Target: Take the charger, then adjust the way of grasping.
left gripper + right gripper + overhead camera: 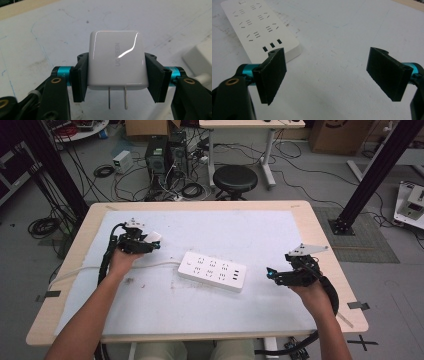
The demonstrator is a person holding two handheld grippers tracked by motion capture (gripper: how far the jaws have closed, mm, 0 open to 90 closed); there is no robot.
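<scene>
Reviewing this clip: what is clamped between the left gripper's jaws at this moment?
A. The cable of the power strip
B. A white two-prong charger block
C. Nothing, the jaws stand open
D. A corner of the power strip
B: in the left gripper view, the left gripper presses both pads against the sides of the white charger block, whose two metal prongs point toward the camera.

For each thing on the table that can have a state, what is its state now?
Charger: held off the table, both prongs bare, plugged into nothing.
Left gripper: shut on the charger, jaws pressing its two sides.
Right gripper: open, nothing between the jaws.
Power strip: lying flat on the white mat, all visible sockets free, its cord running off to the left.
</scene>
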